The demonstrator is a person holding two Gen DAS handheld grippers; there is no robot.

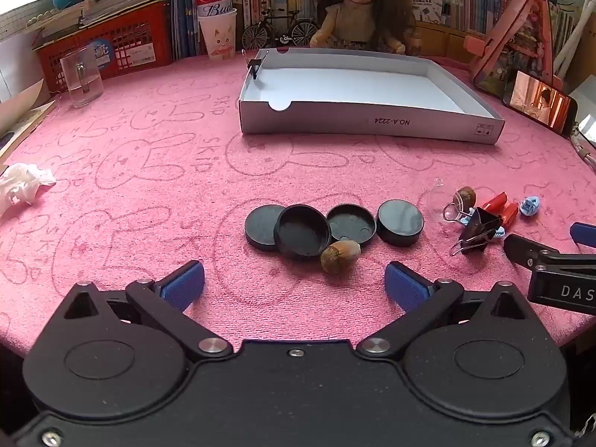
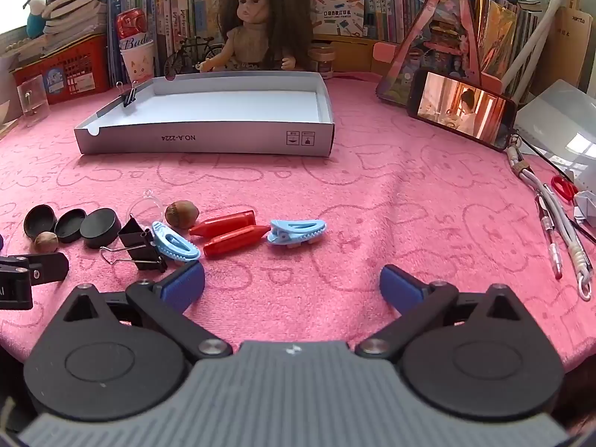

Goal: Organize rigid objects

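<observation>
A shallow white box (image 1: 372, 123) (image 2: 205, 141) stands at the back with a small binder clip (image 1: 255, 65) (image 2: 128, 97) on its left wall. Several black round lids (image 1: 301, 231) (image 2: 100, 228) lie in a row, with a brown nut (image 1: 339, 256) (image 2: 46, 241) in front. To their right lie a large black binder clip (image 1: 476, 229) (image 2: 139, 244), a second nut (image 2: 181, 214), two red caps (image 2: 231, 231) and two blue hair clips (image 2: 296, 230). My left gripper (image 1: 294, 285) is open, just short of the lids. My right gripper (image 2: 292, 285) is open and empty, near the clips.
A clear glass (image 1: 82, 78), red basket (image 1: 111, 46), can in a cup (image 1: 216, 15), doll (image 1: 357, 7) and books line the back. A phone (image 2: 462, 113) plays at right. Pens, cord and scissors (image 2: 564, 186) lie far right. Crumpled tissue (image 1: 22, 186) lies left.
</observation>
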